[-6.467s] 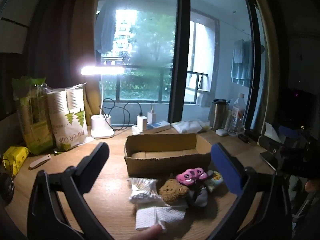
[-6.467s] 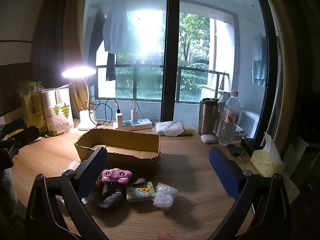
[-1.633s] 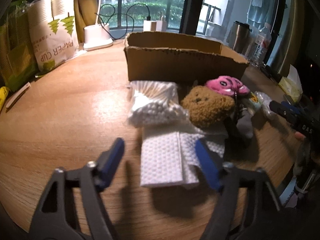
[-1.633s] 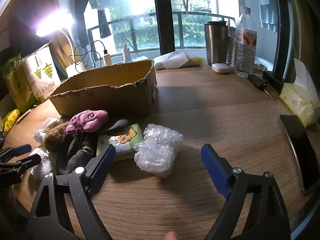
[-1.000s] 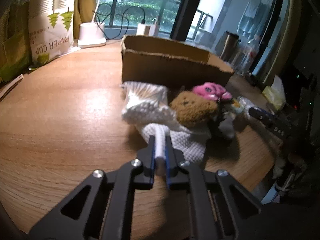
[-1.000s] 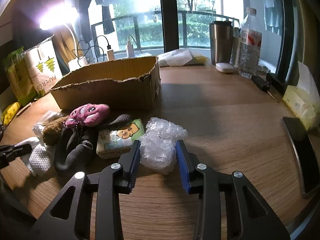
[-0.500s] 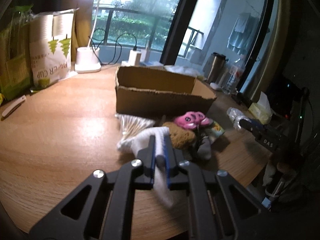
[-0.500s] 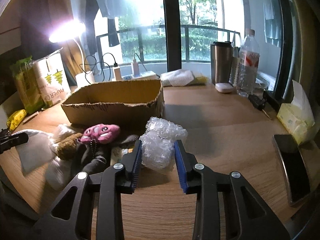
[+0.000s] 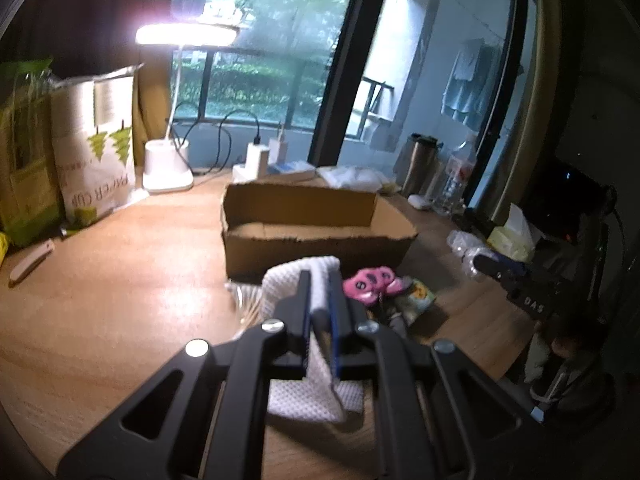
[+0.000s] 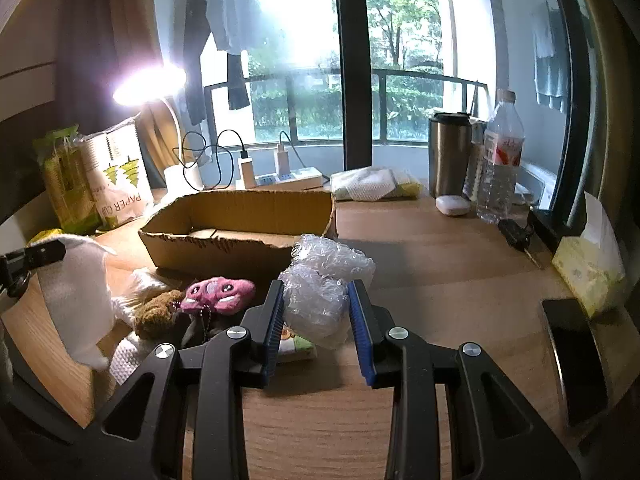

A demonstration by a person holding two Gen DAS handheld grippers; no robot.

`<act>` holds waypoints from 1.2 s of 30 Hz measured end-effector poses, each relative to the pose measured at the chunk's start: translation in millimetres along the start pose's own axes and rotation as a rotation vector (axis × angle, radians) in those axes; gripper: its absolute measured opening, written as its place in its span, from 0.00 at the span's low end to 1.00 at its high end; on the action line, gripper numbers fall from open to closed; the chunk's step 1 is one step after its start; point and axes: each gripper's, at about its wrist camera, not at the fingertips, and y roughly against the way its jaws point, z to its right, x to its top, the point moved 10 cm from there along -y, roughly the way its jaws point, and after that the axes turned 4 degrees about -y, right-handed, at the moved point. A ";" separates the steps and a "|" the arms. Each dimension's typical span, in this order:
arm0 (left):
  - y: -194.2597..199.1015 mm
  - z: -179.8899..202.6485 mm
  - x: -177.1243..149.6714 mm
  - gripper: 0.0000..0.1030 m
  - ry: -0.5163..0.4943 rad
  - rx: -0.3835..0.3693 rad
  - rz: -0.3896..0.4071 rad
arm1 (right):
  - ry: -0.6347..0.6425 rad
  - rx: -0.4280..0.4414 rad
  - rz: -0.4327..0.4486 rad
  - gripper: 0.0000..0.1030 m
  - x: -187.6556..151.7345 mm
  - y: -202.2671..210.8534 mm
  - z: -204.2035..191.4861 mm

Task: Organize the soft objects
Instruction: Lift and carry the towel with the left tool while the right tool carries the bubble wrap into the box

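Past both our tongs, toward the desk's far edge, the cardboard box is waiting. We are pinching the white cloth in the left gripper and the bubble wrap in the right gripper, the nearer one.

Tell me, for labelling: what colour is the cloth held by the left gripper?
White cloth, waffle-textured; clearest in the right wrist view.

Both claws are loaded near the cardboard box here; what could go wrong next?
The white waffle-textured cloth hangs low from the left claw and might snag the brown cardboard box rim. The crinkled clear bubble wrap bulges past the right claw and might slip out.
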 end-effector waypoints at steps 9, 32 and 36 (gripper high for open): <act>10.5 2.3 39.4 0.07 -0.035 0.004 0.090 | 0.031 0.015 0.045 0.33 23.0 4.2 -4.5; -6.7 -8.8 124.8 0.07 -0.082 0.005 0.258 | 0.077 0.078 0.130 0.33 84.0 -16.0 -23.7; -17.0 -12.8 131.3 0.07 -0.087 0.012 0.267 | 0.084 0.088 0.135 0.33 91.4 -23.5 -25.2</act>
